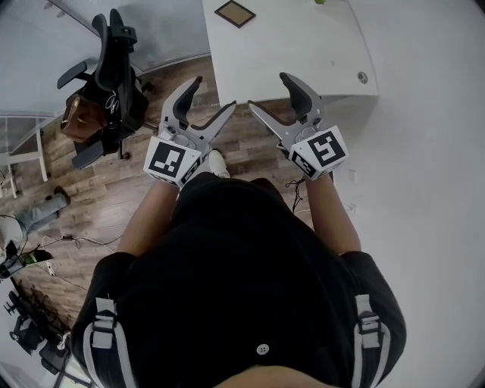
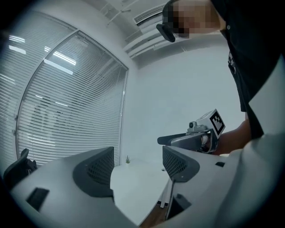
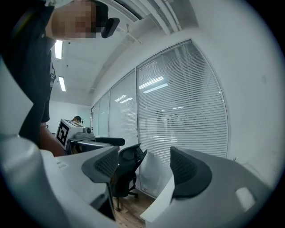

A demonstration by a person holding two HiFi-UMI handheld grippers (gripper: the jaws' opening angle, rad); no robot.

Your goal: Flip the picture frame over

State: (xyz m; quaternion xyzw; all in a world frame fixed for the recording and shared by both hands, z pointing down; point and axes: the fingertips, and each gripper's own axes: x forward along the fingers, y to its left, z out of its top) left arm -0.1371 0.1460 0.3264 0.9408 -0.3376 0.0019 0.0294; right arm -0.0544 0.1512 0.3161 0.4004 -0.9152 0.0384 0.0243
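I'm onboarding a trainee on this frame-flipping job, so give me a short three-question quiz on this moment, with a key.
1. Where does the picture frame lie?
2. True or false: the left gripper and the right gripper are both open and hold nothing.
3. What stands on the wooden floor to the person's left? A) office chair B) ladder C) bin
Key: 1. On the white table, ahead of both grippers, untouched. 2. True. 3. A.
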